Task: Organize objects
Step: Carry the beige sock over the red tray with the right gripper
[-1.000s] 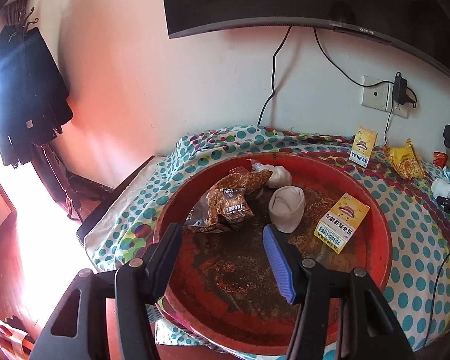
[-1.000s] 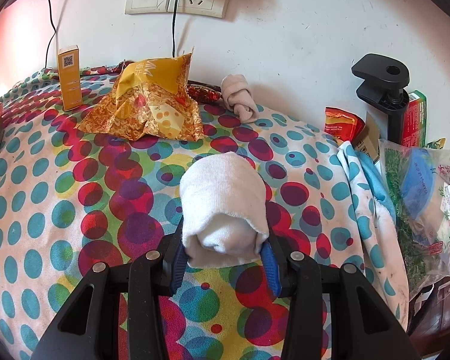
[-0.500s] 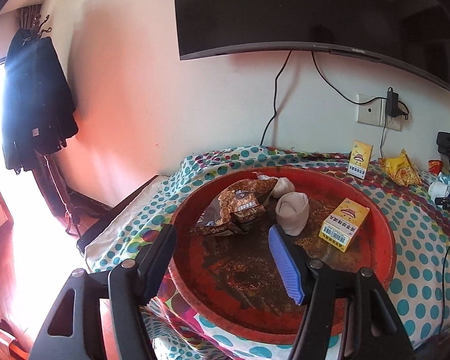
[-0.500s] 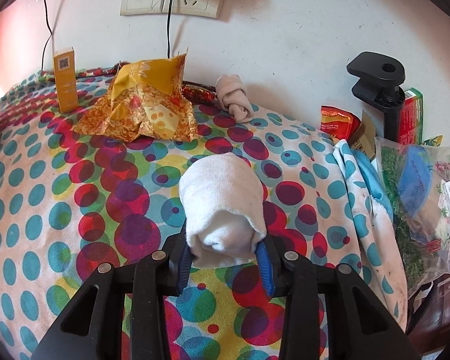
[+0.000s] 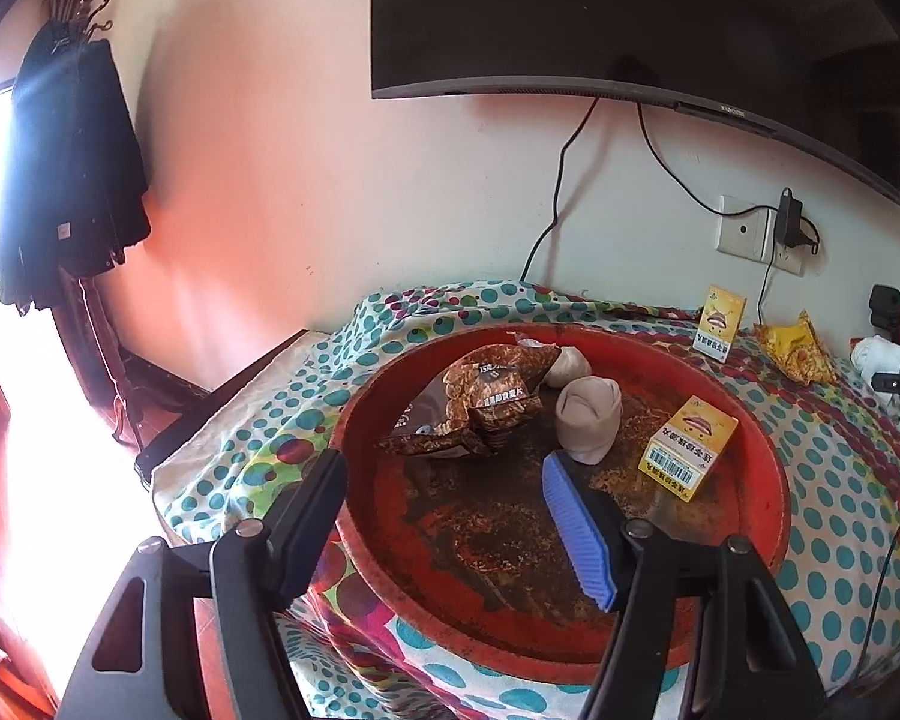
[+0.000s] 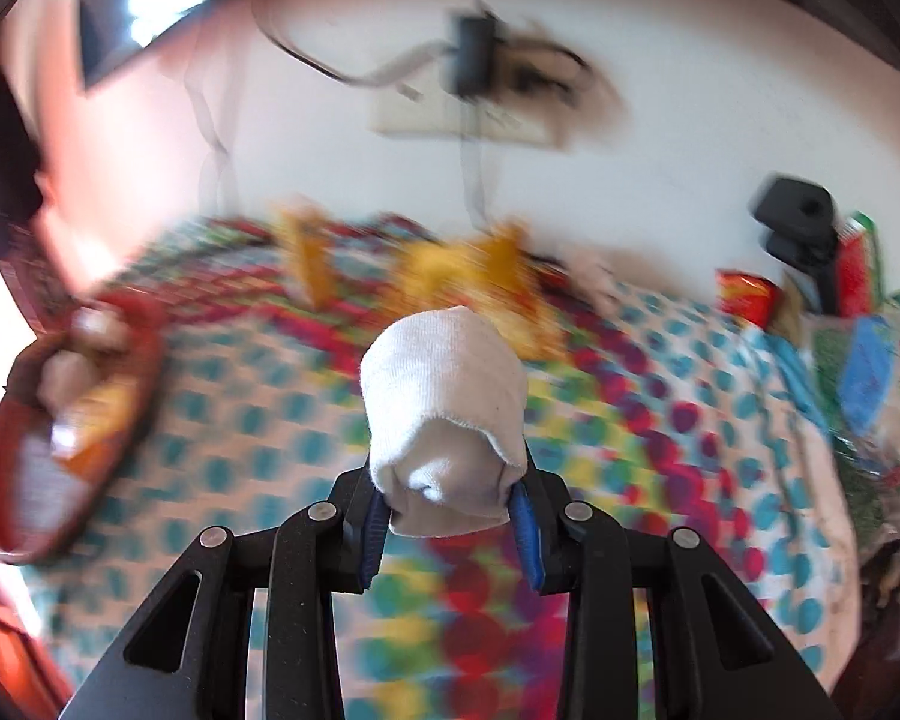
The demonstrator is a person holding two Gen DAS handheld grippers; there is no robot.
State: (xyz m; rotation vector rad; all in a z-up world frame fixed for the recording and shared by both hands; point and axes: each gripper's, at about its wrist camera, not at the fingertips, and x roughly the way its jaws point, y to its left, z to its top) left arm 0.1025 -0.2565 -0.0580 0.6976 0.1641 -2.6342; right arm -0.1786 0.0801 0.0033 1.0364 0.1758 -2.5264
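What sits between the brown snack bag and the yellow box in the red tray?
A rolled beige sock, between brown snack bag and yellow box in the red tray; left wrist view.

In the left wrist view: 2 yellow boxes, 1 in the red tray [image 5: 768, 468] at its right [image 5: 688, 447] and 1 standing far by the wall [image 5: 719, 324]. 2 beige rolled socks in the tray [image 5: 588, 420] [image 5: 567, 365]. 1 brown snack bag [image 5: 480, 405]. 1 yellow wrapper far right [image 5: 797, 348]. 1 white rolled sock [image 6: 447, 387] in the right wrist view.
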